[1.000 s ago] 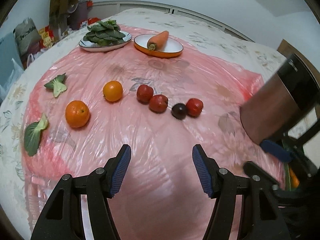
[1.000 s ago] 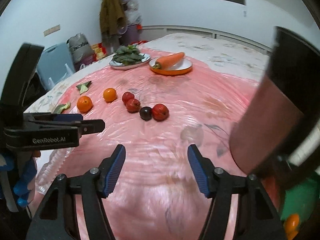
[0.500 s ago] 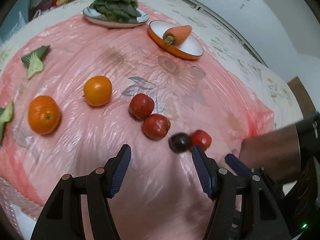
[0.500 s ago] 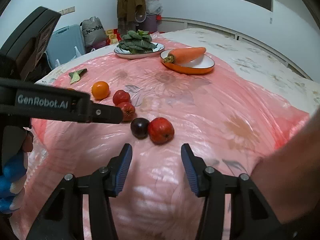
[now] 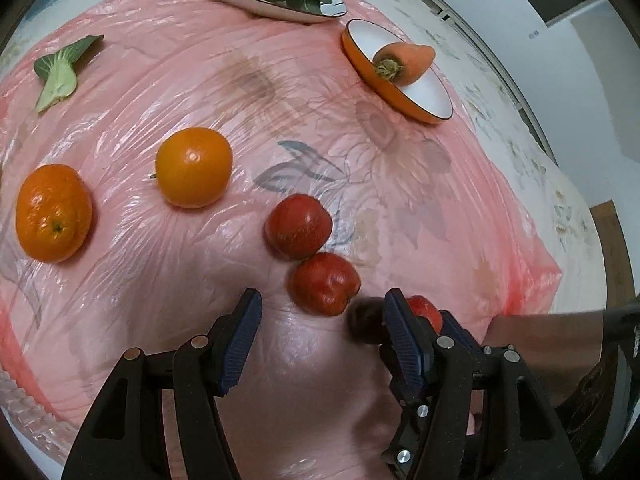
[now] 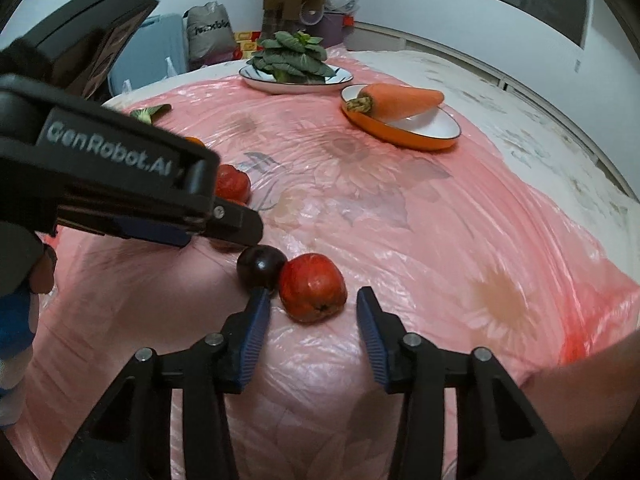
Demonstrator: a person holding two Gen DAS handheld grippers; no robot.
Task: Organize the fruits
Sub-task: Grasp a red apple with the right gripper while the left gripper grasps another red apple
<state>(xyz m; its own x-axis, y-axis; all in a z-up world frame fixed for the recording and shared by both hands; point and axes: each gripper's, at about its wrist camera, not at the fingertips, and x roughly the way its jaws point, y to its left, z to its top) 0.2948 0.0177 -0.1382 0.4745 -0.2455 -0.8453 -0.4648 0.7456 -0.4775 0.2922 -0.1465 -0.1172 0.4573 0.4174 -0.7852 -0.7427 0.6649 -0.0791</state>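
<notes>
Both grippers have descended toward the fruit row since the earlier frame. Right gripper (image 6: 312,316) is closing, its jaws flanking the end red fruit (image 6: 313,293) without touching it; a dark plum (image 6: 260,266) sits against that fruit. Left gripper (image 5: 322,330) stands half open and empty, just short of another red fruit (image 5: 325,283). Judgement: these fruits look light, smooth, round and prone to roll on the slippery pink plastic sheet (image 6: 440,232); grip across the widest girth, gently.

I see a pink plastic sheet (image 5: 280,92) spread over the floral bed (image 6: 480,76). On it, a plate of greens (image 6: 294,62) sits beside an orange bowl (image 6: 404,130) holding a carrot (image 6: 400,98). A loose leaf (image 5: 60,68) lies apart.
</notes>
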